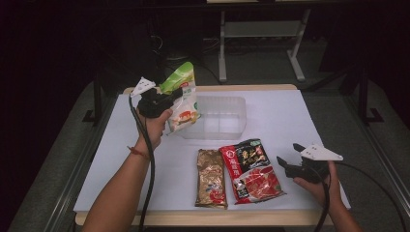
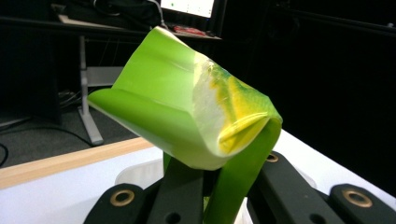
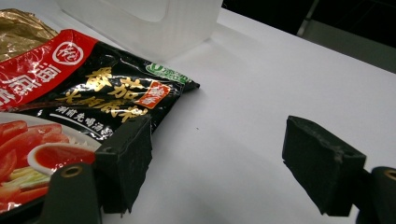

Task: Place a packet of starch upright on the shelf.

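Note:
My left gripper [image 1: 181, 92] is shut on a green and white snack bag [image 1: 183, 99], held in the air at the left end of a clear plastic bin [image 1: 227, 118]. In the left gripper view the bag [image 2: 196, 116] curls over the jaws that pinch it. A gold packet [image 1: 211, 178] and a red and black soup-base packet [image 1: 250, 169] lie flat side by side on the white table [image 1: 280, 121]. My right gripper [image 1: 286, 162] rests open just right of the red and black packet [image 3: 70, 102], with nothing between its fingers [image 3: 322, 168].
The clear bin's wall [image 3: 154, 28] stands beyond the packets in the right gripper view. The table's wooden front edge [image 1: 203, 217] runs just below the packets. Metal desk legs [image 1: 297, 58] stand on the dark floor behind the table.

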A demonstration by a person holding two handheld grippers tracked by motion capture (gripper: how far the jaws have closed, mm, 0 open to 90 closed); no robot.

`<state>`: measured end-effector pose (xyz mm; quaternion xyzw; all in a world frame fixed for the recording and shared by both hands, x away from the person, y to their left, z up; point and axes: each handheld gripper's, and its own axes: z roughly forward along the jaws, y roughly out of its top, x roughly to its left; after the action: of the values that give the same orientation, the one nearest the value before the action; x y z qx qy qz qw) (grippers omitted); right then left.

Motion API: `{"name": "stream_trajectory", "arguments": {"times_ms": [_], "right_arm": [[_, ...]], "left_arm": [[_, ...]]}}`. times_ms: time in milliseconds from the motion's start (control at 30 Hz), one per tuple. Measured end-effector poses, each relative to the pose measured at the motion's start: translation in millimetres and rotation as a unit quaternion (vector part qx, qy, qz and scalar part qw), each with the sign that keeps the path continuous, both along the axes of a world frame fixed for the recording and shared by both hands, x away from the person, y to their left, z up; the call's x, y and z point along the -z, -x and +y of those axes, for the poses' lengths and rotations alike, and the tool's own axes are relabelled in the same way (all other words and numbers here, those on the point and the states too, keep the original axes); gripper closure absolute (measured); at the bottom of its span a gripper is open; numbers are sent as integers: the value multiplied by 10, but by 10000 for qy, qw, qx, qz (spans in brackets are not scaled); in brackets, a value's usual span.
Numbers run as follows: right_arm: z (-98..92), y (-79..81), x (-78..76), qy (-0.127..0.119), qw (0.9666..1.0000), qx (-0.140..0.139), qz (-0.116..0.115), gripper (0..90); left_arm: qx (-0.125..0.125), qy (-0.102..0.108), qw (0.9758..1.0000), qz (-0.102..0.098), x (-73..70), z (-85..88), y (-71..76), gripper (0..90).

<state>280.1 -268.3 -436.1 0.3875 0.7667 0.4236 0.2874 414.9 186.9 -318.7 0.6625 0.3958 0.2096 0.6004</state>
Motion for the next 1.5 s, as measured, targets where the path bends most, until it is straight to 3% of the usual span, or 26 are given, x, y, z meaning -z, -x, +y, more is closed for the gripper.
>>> {"name": "stream_trajectory", "arguments": {"times_ms": [167, 367, 633, 800, 967, 1000, 1267, 1500], "right_arm": [[-14, 20, 3, 17, 10000, 11, -4, 237], [-16, 28, 12, 27, 10000, -23, 29, 237], [0, 24, 18, 48, 10000, -65, 47, 237], [1, 21, 23, 48, 9999, -66, 62, 237], [3, 20, 24, 52, 9999, -84, 56, 237], [5, 19, 25, 57, 9999, -90, 66, 237], [9, 14, 39, 56, 9999, -97, 86, 237], [20, 11, 43, 91, 9999, -108, 80, 237]], "left_arm": [[-155, -111, 9998, -31, 23, -129, -165, 851], [-312, -215, 9992, -86, 54, -203, -259, 852], [-570, -121, 9982, -127, 154, -254, -423, 851], [-651, 74, 9978, -55, 285, -242, -477, 851], [-711, 169, 9973, -32, 417, -245, -486, 850], [-709, 199, 9972, -100, 481, -260, -475, 850], [-756, 217, 9969, -81, 709, -300, -397, 842], [-646, 8, 9979, -21, 783, -296, -358, 823]]}}
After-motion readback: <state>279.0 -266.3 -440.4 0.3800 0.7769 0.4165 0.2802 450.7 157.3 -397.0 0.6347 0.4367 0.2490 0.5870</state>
